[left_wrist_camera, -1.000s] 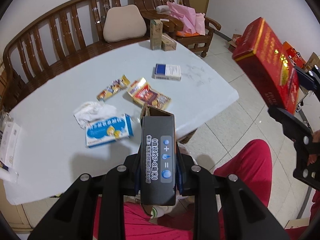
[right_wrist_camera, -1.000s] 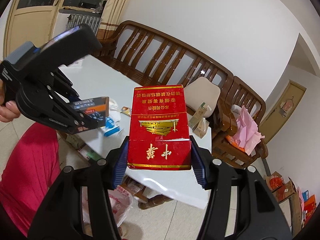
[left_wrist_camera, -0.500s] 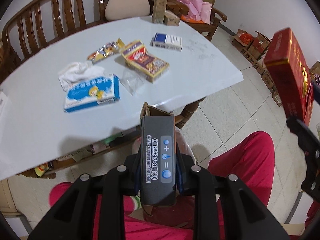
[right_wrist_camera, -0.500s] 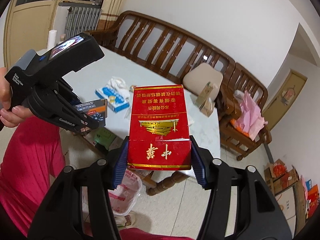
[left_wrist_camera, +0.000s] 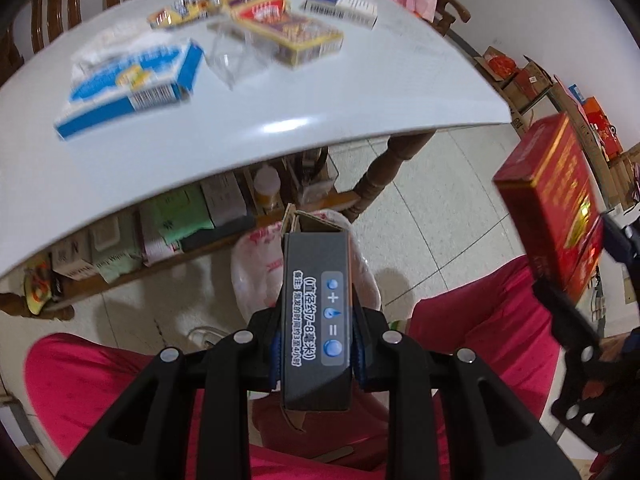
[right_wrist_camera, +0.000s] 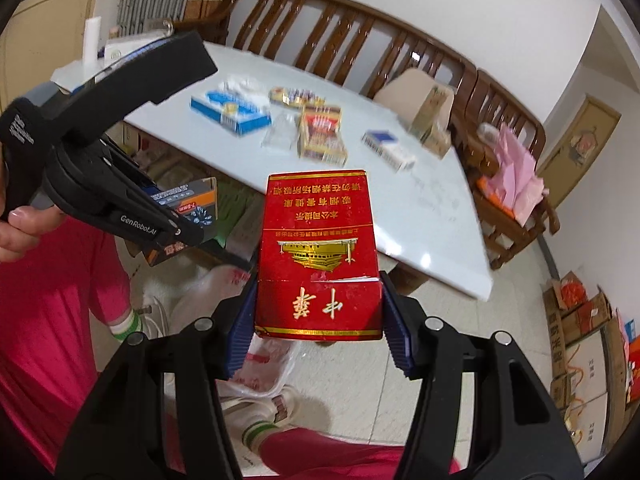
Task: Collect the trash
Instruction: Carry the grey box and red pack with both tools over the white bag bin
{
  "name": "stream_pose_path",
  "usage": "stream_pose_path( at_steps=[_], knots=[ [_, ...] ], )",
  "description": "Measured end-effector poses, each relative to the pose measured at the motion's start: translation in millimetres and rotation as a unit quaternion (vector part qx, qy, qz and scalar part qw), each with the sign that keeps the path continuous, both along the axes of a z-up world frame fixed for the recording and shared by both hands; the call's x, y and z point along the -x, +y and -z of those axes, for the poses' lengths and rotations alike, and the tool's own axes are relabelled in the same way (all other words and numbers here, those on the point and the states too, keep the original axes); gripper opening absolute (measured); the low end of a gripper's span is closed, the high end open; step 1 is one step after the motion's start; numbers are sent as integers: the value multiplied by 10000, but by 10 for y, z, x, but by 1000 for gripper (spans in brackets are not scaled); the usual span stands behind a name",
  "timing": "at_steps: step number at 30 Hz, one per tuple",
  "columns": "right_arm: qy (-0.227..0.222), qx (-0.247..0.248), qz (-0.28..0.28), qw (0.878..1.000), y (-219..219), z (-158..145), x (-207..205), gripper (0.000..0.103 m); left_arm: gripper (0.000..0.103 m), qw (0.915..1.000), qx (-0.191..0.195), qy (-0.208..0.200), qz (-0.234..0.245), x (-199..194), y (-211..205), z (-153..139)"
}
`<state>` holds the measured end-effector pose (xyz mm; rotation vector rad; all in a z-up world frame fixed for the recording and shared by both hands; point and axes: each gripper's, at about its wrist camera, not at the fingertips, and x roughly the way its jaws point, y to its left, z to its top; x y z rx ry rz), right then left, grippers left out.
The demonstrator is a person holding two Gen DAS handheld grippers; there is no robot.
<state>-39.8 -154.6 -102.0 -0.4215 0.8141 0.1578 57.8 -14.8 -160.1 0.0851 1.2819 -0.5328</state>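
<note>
My left gripper (left_wrist_camera: 316, 344) is shut on a dark grey box (left_wrist_camera: 316, 312) with an open cardboard flap, held over a white plastic bag (left_wrist_camera: 256, 264) on the floor below the table edge. My right gripper (right_wrist_camera: 318, 320) is shut on a red cigarette carton (right_wrist_camera: 318, 248), held off the table's near side; the carton also shows at the right of the left wrist view (left_wrist_camera: 556, 208). The left gripper and its grey box (right_wrist_camera: 188, 204) show at the left of the right wrist view, with the bag (right_wrist_camera: 256, 356) below.
On the white table (left_wrist_camera: 280, 120) lie a blue-white box (left_wrist_camera: 132, 88), a red-yellow box (left_wrist_camera: 292, 36), a blue-white pack (left_wrist_camera: 340, 6), a snack wrapper (left_wrist_camera: 180, 12), clear plastic (left_wrist_camera: 232, 56) and crumpled tissue. A shelf with boxes sits under the table. Wooden benches stand behind; cartons (right_wrist_camera: 580, 312) line the right wall.
Both grippers have drawn back from the table and lowered, still holding their boxes. The left gripper now tilts down over the plastic bag on the floor.
</note>
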Motion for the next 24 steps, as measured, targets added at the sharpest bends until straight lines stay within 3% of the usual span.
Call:
stream_pose_path(
  at_steps=[12, 24],
  knots=[
    [719, -137, 419, 9964, -51, 862, -187, 55, 26, 9950, 108, 822, -565, -222, -37, 824],
    [1777, -624, 1073, 9762, -162, 1869, -625, 55, 26, 9699, 97, 2102, -1225, -536, -19, 1863]
  ],
)
